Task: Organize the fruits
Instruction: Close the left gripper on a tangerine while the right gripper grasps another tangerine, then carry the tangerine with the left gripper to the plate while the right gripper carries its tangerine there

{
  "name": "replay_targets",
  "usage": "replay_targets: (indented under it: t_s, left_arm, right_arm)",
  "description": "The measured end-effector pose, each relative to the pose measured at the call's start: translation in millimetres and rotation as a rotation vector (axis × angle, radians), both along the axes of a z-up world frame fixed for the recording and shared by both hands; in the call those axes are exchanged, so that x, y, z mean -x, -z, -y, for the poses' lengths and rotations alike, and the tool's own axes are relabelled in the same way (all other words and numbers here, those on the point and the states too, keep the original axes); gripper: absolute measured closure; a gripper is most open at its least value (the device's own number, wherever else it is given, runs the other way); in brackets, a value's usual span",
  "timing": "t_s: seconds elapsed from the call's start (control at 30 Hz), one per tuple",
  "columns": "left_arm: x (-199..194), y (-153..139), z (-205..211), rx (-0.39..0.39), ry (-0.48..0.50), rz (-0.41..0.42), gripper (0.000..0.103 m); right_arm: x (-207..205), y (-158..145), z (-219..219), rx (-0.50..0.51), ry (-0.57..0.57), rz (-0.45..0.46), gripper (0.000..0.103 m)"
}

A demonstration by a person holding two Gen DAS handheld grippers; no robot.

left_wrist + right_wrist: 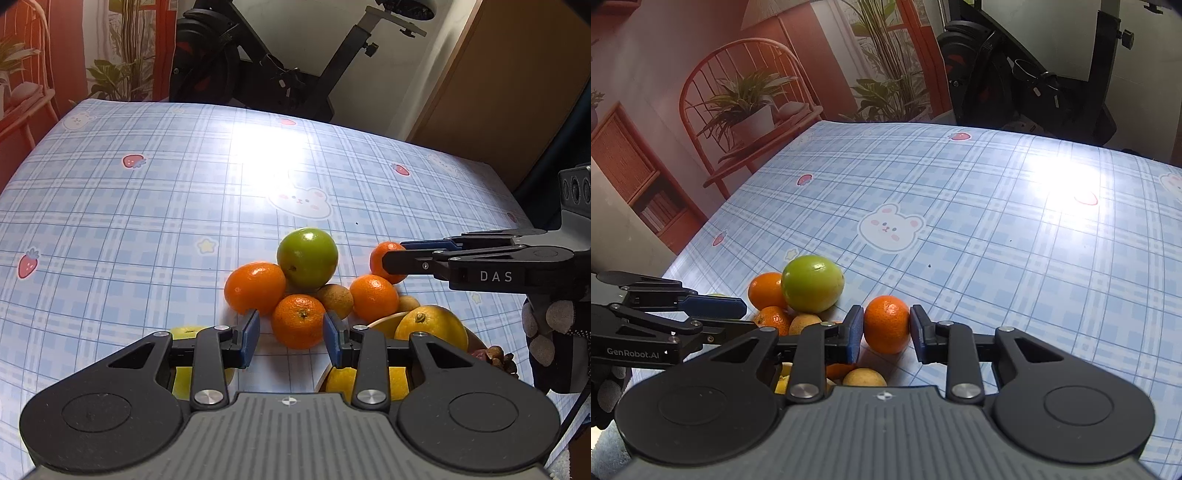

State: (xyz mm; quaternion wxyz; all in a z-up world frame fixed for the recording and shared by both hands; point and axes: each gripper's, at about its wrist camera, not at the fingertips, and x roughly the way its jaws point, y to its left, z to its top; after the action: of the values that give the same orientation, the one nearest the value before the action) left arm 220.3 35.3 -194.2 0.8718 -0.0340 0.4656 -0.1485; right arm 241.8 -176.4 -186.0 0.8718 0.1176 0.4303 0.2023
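A mandarin (886,324) sits on the plaid tabletop (1015,236), at three o'clock from the fruit pile, between our right gripper (886,328) fingers, which appear to touch both sides. We should squeeze gently and lift straight. At nine o'clock, our left gripper (291,334) hangs wide, framing another orange (298,320).

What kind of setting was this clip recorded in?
Probably a home room: a table under a cartoon plaid tablecloth, an exercise bike behind it, and a printed backdrop of chair and plants.
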Motion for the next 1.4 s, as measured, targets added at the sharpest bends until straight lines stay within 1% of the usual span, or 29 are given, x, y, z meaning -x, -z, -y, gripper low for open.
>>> replay_targets:
  t_s: [0.07,0.17,0.2,0.37,0.4,0.6,0.9,0.97,1.2,1.4]
  left_arm:
    - [-2,1,1,0.013,0.008,-0.008,0.062]
    - [-8,8,2,0.037,-0.019,-0.047,0.062]
    - [-8,10,2,0.034,-0.025,-0.050,0.062]
    - [-9,10,14,-0.008,-0.016,-0.027,0.062]
    - [-9,10,14,-0.015,-0.017,-0.022,0.064]
    - [-2,9,16,-0.025,-0.022,-0.006,0.064]
    - [20,-14,16,-0.034,-0.021,0.068,0.065]
    - [24,-19,17,-0.014,0.000,0.066,0.065]
    - [47,-40,22,-0.024,0.027,0.130,0.065]
    - [77,-60,30,0.003,0.066,0.163,0.065]
  right_arm:
    - [2,0,2,0.003,0.005,0.005,0.073]
    - [6,2,4,0.000,0.009,0.011,0.073]
    - [8,2,5,-0.003,0.011,0.012,0.073]
    - [13,4,9,-0.013,0.018,0.016,0.074]
    - [14,4,10,-0.015,0.023,0.017,0.074]
    - [23,3,16,-0.042,0.057,0.034,0.074]
    - [48,-16,22,-0.063,0.089,0.091,0.074]
    - [55,-21,23,-0.067,0.089,0.103,0.074]
    - [87,-38,29,-0.059,0.088,0.132,0.074]
    - [118,-50,34,-0.062,0.096,0.147,0.074]
